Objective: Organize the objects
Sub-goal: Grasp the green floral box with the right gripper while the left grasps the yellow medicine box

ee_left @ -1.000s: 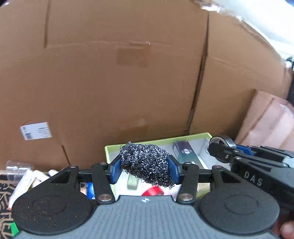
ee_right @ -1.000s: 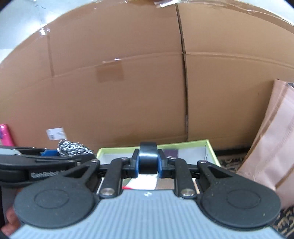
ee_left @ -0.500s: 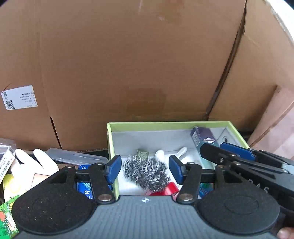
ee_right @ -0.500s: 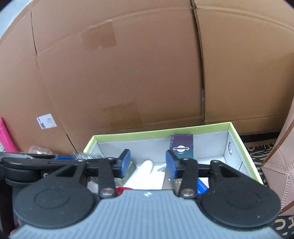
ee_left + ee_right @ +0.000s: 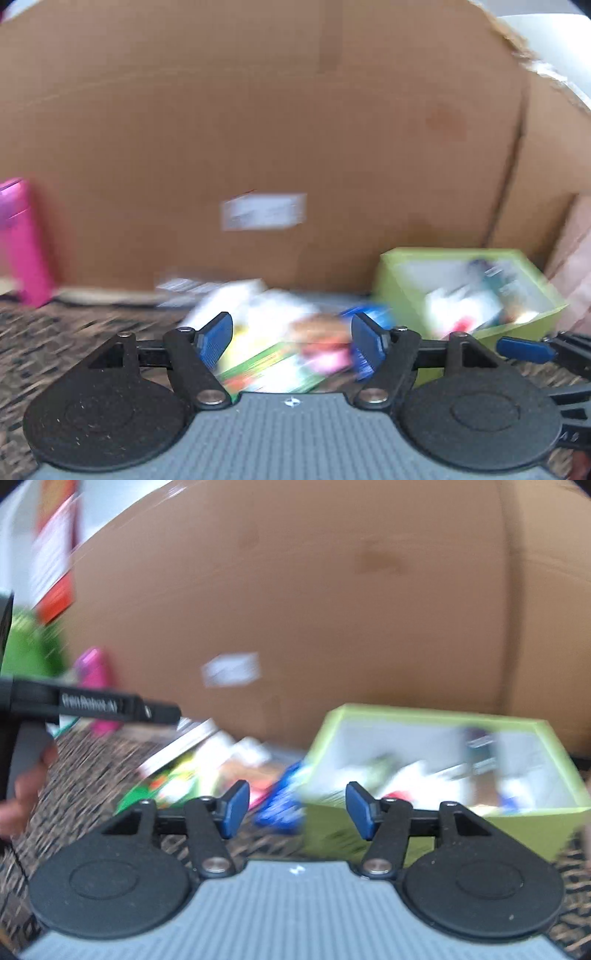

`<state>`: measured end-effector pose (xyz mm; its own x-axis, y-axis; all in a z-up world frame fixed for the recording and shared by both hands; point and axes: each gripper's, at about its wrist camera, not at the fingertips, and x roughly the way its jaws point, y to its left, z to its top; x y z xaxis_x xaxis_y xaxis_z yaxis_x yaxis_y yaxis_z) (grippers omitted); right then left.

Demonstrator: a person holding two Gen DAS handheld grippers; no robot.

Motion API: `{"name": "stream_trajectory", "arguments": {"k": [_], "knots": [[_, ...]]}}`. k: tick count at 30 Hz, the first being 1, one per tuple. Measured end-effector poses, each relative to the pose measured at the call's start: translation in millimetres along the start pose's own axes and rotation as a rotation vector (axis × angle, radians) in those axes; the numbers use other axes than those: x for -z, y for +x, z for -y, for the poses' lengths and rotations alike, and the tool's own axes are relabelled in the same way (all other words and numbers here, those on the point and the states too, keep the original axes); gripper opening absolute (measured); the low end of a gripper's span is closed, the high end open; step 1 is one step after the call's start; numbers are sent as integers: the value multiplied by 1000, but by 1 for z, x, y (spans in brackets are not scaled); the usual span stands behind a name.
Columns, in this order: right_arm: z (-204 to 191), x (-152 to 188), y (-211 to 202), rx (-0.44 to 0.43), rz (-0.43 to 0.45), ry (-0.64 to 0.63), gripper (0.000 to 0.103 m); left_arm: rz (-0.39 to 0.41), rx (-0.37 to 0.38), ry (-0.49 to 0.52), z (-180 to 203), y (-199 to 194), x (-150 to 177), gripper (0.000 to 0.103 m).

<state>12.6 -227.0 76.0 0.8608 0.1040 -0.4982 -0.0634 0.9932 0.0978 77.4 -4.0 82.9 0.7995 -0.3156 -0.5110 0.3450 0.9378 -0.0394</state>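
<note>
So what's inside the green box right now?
The green box holds a blurred jumble: white items, a dark upright carton, something red. Its front wall hides whatever lies lowest.

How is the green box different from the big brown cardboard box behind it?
The green box is bright lime with a pale lining; the big brown cardboard box is plain brown with a white label. The green box is small and low; the cardboard box towers over it and fills the background. The green box lies open on top with blurred things inside; the cardboard box shows only its side, so its inside is hidden. Both are straight-sided boxes.
</note>
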Motion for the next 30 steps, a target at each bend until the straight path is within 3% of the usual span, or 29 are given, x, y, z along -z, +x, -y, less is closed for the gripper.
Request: {"name": "stream_trajectory", "arguments": {"k": [2,4,9,13,15,18,19,20,26,30], "knots": [[-23,10,20,-48,-50,-22,57,-34,-97,10,-30,-8,24,74],[-46,18,44,-71,-102,-45,57,-64,-143,3,-54,-10,45,74],[-84,16,87,-94,-128,-80,59,-114,-173,-57,-88,-6,76,74],[-108,2,113,-26,-79,-163,94,-107,-179,-27,-89,-2,80,74],[-121,-1,125,-1,-58,-224,98,-111,-153,-32,-90,0,79,74],[-129,0,150,12,-119,-255,90,-114,-135,-37,-87,9,77,74],[-128,2,154,13,-134,-247,68,-113,-132,-36,-86,11,76,74],[-122,4,153,-8,-138,-213,60,-113,-129,-36,-85,13,76,74],[-77,17,105,-27,-68,-11,60,-93,-103,-19,-68,20,67,74],[-49,31,68,24,-49,33,60,-90,-52,16,-35,32,53,74]]}}
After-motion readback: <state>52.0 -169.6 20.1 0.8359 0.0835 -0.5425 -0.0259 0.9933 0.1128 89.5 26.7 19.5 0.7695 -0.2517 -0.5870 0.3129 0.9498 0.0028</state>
